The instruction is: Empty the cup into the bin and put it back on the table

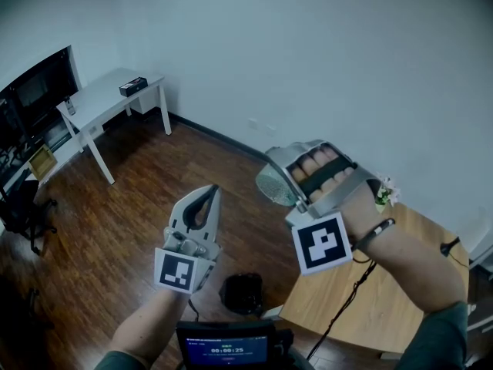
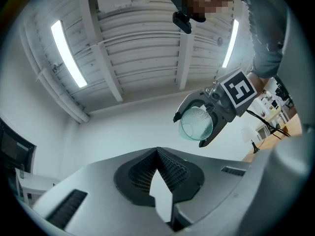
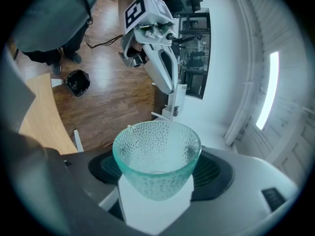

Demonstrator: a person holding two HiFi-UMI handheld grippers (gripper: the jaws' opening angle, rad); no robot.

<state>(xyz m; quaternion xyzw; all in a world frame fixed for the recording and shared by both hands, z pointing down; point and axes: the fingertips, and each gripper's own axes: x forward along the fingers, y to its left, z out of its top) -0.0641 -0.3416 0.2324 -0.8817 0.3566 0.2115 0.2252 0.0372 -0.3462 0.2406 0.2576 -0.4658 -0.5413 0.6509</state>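
Note:
My right gripper (image 1: 276,177) is shut on a clear green-tinted dimpled glass cup (image 1: 273,185), held in the air above the wooden floor, left of the wooden table (image 1: 385,284). Seen from the right gripper view, the cup (image 3: 156,156) sits between the jaws with its mouth facing away, and nothing shows inside it. The left gripper view catches the cup (image 2: 197,123) from the side, lying tilted in the right gripper. My left gripper (image 1: 209,193) hovers lower left of the cup with its tips together and nothing in them. A black bin (image 1: 243,293) stands on the floor below, by the table's corner.
A white desk (image 1: 108,102) with a dark box stands at the far left wall, next to monitors (image 1: 38,91) and a black chair (image 1: 23,210). A small flower pot (image 1: 383,193) sits on the wooden table. A cable hangs over its edge.

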